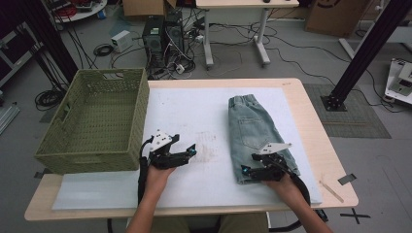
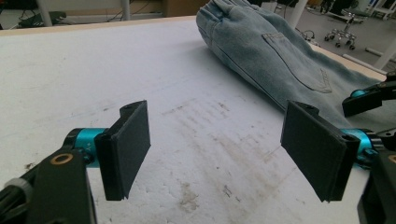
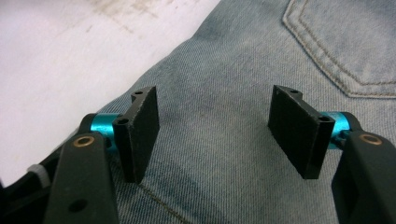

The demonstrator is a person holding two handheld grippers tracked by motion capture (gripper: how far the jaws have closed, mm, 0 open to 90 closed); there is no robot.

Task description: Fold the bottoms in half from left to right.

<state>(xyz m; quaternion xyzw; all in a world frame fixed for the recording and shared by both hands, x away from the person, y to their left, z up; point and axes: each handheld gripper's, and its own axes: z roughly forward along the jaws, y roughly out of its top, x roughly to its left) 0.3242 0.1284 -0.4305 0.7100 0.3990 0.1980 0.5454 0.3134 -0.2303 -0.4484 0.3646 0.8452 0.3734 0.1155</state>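
Note:
A pair of folded light-blue denim shorts lies on the white mat, waistband away from me, back pocket up. My right gripper hovers low over the shorts' near left corner. In the right gripper view its jaws stand open over the denim with nothing pinched between them. My left gripper rests over bare mat left of the shorts and points toward them. In the left gripper view its jaws are open and empty, with the shorts lying beyond them.
A green woven basket stands at the table's left, partly overhanging the edge. The mat shows a scuffed, stained patch between the grippers. A wooden stick lies near the table's front right corner. Desks, computers and cables stand on the floor behind.

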